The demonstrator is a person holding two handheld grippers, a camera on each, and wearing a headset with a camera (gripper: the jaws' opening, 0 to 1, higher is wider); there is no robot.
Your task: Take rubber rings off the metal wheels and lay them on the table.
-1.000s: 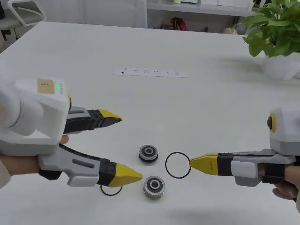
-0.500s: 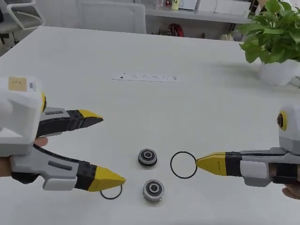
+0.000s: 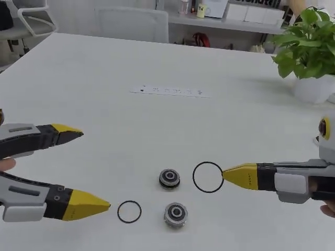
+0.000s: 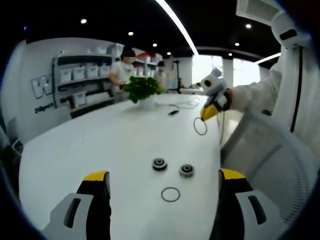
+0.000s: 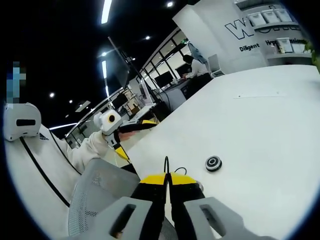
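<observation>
Two metal wheels (image 3: 169, 178) (image 3: 175, 214) sit on the white table (image 3: 157, 125), close to its near edge. One black rubber ring (image 3: 129, 212) lies flat to their left. My right gripper (image 3: 225, 175) comes in from the right, shut on a second black ring (image 3: 208, 177) that hangs from its tip beside the far wheel. My left gripper (image 3: 93, 170) stands open at the left, short of the flat ring. In the left gripper view the ring (image 4: 170, 194) and wheels (image 4: 159, 163) (image 4: 186, 170) lie ahead, and the right gripper (image 4: 207, 111) holds its ring (image 4: 200, 126) above the table.
A white power strip (image 3: 170, 91) lies mid-table. A potted plant (image 3: 309, 36) stands at the far right corner. Chairs (image 3: 133, 23) and shelves line the far side. People stand by the shelves (image 4: 127, 67).
My left gripper has drawn back to the left, away from the wheels, which uncovers the flat ring. The right gripper has kept its hold on its ring near the far wheel.
</observation>
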